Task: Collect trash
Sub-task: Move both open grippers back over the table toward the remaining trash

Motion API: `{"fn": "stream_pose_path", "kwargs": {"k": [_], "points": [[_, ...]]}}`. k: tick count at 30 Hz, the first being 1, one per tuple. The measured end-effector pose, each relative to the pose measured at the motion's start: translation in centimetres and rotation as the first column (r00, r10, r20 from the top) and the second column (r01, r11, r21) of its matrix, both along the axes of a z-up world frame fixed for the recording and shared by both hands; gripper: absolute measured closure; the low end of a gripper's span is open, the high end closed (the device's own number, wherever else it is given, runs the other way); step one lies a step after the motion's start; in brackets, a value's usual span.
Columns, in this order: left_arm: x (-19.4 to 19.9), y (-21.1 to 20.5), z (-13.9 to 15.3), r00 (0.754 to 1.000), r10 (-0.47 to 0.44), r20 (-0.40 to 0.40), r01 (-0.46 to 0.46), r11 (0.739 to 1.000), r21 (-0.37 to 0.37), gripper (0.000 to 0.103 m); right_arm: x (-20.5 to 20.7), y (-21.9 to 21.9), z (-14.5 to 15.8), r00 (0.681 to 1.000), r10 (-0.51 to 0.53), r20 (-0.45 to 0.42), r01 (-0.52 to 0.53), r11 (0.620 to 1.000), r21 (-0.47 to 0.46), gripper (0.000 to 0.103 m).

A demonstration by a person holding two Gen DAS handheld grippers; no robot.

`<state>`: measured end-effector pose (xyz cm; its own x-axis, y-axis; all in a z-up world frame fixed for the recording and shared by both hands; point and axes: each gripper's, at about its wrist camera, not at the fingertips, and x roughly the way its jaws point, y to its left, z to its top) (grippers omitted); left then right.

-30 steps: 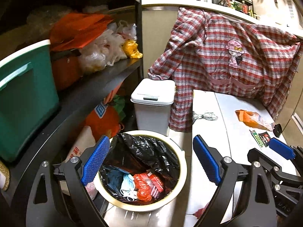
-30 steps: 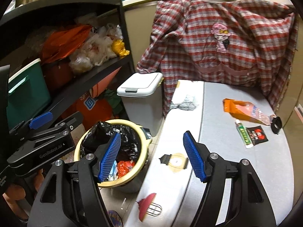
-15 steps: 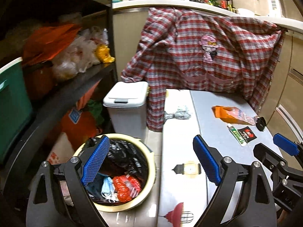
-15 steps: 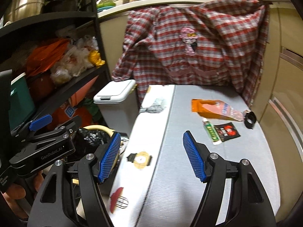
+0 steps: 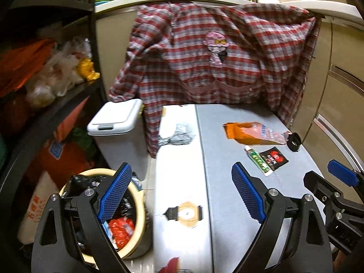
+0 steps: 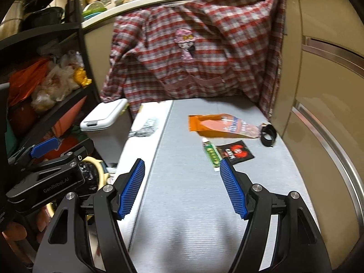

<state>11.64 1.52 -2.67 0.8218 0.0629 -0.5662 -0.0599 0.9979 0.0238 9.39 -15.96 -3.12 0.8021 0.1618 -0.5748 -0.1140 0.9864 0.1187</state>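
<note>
My left gripper (image 5: 182,193) and right gripper (image 6: 182,188) both hang over the grey counter (image 6: 182,204), fingers apart and empty. "GenRobot.AI" is printed on the left gripper's side, seen from my right. Near the counter's far right corner lie the trash: an orange wrapper (image 6: 218,125), a green-and-white tube (image 6: 211,154) and a black sachet (image 6: 235,152) with red print, too small to read. The lined bin (image 5: 136,218) stands off the counter's left edge.
</note>
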Motion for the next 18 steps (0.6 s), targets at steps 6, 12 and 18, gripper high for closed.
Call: {"fn": "stream_pose_path", "kwargs": {"k": [6, 12, 18], "points": [[1.8, -2.4, -0.4, 0.999, -0.04, -0.01, 0.04, 0.999, -0.004, 0.016, 1.1, -2.9, -0.6, 0.999, -0.047, -0.006, 0.046, 0.999, -0.016, 0.035], [3.5, -4.2, -1.2, 0.997, -0.069, -0.045, 0.069, 0.998, 0.005, 0.016, 3.1, -5.3, -1.3, 0.996, -0.079, -0.04, 0.078, 0.997, -0.029, 0.035], [5.4, -5.3, -1.2, 0.996, -0.059, -0.064, 0.061, 0.997, 0.039, 0.016, 6.7, -8.1, -3.1, 0.989, -0.098, -0.108, 0.095, 0.995, -0.037, 0.035]]}}
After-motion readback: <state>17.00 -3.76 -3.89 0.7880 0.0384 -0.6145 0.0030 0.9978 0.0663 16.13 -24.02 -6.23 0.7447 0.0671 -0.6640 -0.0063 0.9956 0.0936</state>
